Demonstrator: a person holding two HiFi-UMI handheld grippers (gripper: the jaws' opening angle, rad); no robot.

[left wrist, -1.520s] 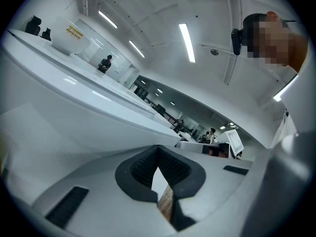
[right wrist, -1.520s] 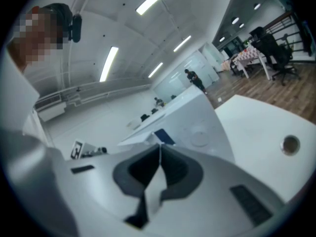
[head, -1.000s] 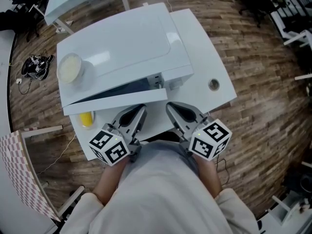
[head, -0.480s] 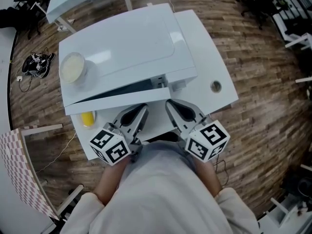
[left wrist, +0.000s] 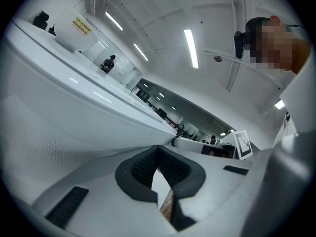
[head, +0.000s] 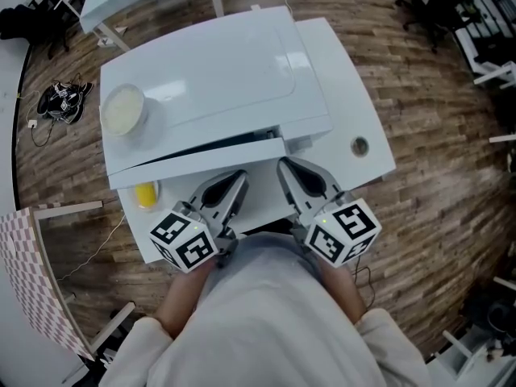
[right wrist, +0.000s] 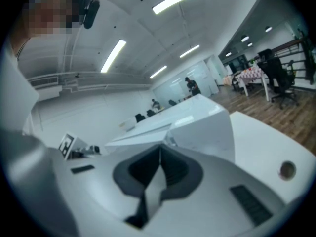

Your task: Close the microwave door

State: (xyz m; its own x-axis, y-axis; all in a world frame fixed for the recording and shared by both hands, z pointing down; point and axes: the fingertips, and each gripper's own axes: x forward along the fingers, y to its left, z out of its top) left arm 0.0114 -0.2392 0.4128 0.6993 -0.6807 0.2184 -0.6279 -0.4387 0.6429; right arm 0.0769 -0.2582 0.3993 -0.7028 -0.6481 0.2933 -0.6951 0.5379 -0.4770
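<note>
Far left on the floor there's a dark bundle (head: pixel 58 106), maybe shoes, not part of the job. On top of the microwave (head: pixel 218 71), left end, sits a pale round bowl (head: pixel 122 110). Below it, on the table (head: pixel 348 95), is a small yellow thing (head: pixel 145 193) by the door's left end; can't tell what it is.

The microwave door (head: pixel 197 162) is ajar. It's hinged at left, and the free edge at right stands a little off the body w/ a dark gap behind. The left gripper (head: pixel 235 181) is just in front of the door, jaws pinched together, nothing in them. In the left gripper view the door fills the left side. The right gripper (head: pixel 284 168) is near the free edge, jaws likewise closed and empty. Further right is a round hole (head: pixel 359 145) in the table.

Risks, as I judge them:
- A push near the hinge gives poor leverage, so the door may not latch.
- A hard shove could slide the microwave back or jolt the bowl off.
- The right gripper's tip is close to the gap and could get nipped.

Hard to make out:
- Whether either gripper actually touches the door.
- The latch and cavity, which are hidden.
- The table's near edge, covered by the person's body.
</note>
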